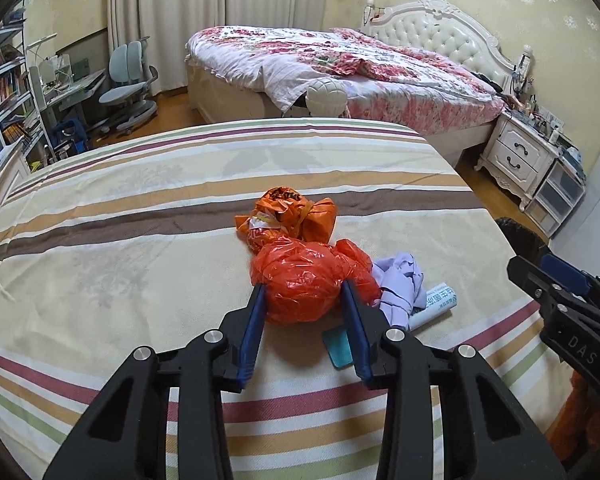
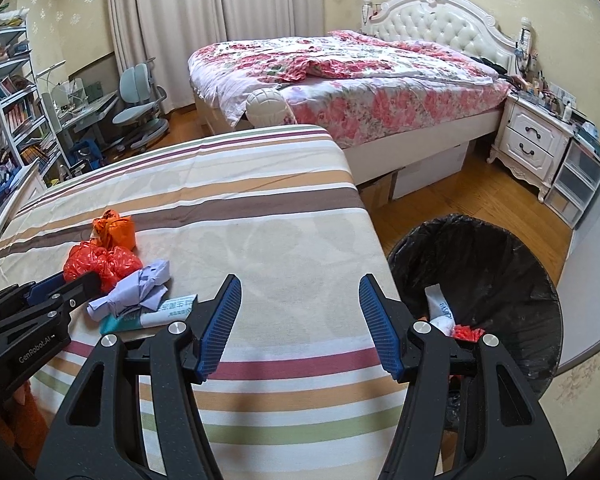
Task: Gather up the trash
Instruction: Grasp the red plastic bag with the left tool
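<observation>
1. The left tongs (image 1: 304,300) point downward and forward over the striped bed (image 1: 140,220), with the two blue pads (image 1: 252,328) pressed against either side of a crumpled red plastic bag (image 1: 304,280), clamped on it.
2. The red plastic bag rests on the striped bed. Just behind it and touching it lies an orange bag (image 1: 292,220) tied in a knot.
3. Just right of the red bag lies a crumpled lilac paper (image 1: 400,284), and against that a rolled white wrapper with print (image 1: 436,304). A small teal card (image 1: 338,346) lies flat under the right finger of the left tongs.
4. The right tongs (image 2: 300,320) angle downward near the bed's right edge, the jaws standing apart with nothing between them.
5. A bin lined with a black bag (image 2: 500,264) stands on the wooden floor (image 2: 480,196) just beside the striped bed, to the right of the right tongs. Inside it lie a white scrap and some red bits.
</observation>
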Available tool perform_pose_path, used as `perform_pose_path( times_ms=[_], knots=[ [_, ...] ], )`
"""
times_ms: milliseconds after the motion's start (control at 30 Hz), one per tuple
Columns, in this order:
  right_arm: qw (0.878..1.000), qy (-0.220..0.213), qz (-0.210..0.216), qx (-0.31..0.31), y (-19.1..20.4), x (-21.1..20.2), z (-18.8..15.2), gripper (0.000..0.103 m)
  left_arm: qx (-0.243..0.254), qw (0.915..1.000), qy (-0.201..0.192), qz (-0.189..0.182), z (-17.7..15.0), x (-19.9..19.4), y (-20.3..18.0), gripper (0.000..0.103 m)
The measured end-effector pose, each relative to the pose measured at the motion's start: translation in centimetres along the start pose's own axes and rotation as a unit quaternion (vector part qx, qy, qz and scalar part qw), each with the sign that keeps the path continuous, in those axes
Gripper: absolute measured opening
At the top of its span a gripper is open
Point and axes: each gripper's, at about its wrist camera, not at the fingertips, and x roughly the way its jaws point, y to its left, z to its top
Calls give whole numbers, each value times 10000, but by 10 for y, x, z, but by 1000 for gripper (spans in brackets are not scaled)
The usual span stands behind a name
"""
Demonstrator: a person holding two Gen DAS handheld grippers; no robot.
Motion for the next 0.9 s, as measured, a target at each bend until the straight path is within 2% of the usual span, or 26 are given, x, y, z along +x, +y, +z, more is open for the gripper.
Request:
perform_pose_path(
  times_ms=[267,533,700,900],
  knots=[
    [9997,10,129,-201,21,-1,0,60,-36,9999,-123,23,-6,-16,12,36],
    [9988,-17,272,-407,45,-5,2,60,-227,9993,-203,201,-11,-29,43,36],
    [9972,-7,490,-571,68,-7,5,60,-362,9981,-228,440,-16,-33,66,36],
    [9925,147,794,-912,106,-3,2,60,-534,9969,-190,538,-21,-33,83,36]
  ],
)
